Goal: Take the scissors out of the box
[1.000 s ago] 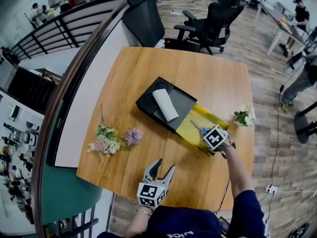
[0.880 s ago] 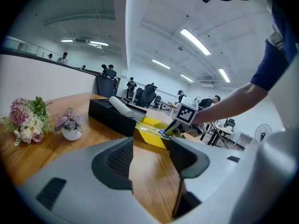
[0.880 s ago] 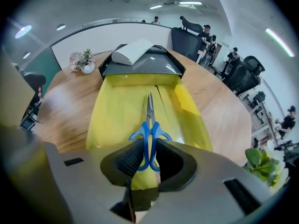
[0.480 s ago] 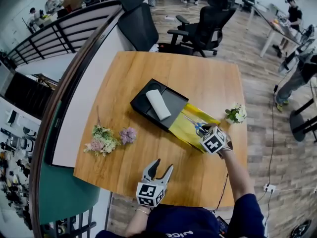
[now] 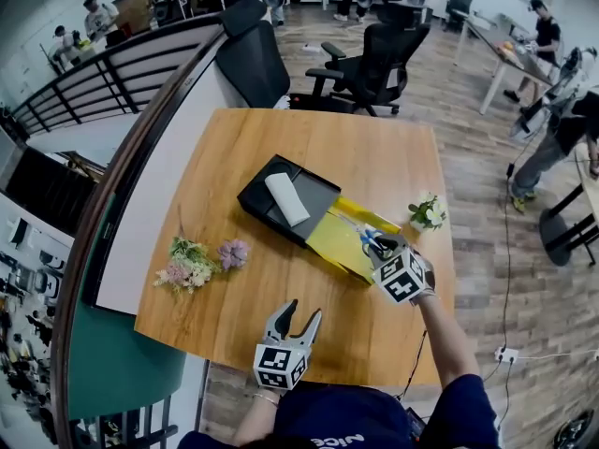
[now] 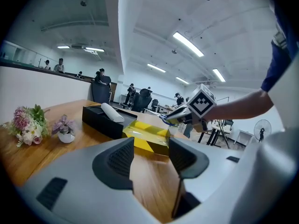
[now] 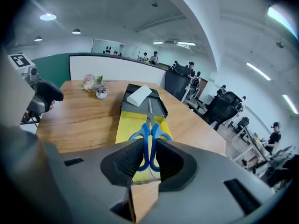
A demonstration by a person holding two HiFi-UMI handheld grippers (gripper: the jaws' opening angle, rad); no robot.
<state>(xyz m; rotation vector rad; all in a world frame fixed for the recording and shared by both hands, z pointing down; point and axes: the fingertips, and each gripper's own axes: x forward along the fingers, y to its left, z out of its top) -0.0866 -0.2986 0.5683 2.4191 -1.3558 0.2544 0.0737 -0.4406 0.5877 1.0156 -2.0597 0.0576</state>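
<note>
Blue-handled scissors (image 7: 150, 136) sit between the pads of my right gripper (image 7: 149, 160), which is shut on their handles; the blades point away toward the box. In the head view the right gripper (image 5: 379, 251) holds the scissors (image 5: 367, 238) just above the yellow drawer (image 5: 339, 241) pulled out of the black box (image 5: 265, 206). My left gripper (image 5: 301, 311) stands open and empty near the table's front edge, and its own view (image 6: 152, 155) faces the yellow drawer (image 6: 147, 135).
A white roll (image 5: 286, 197) lies on the black box. A flower bunch (image 5: 190, 266) and a small purple flower pot (image 5: 234, 253) lie at the table's left, a small white-flowered pot (image 5: 428, 213) at its right. Office chairs (image 5: 374, 59) stand beyond the table.
My right gripper has risen with the scissors, lifting them out of the yellow drawer, and tipped further downward. The left gripper has drifted slightly and stays open.
</note>
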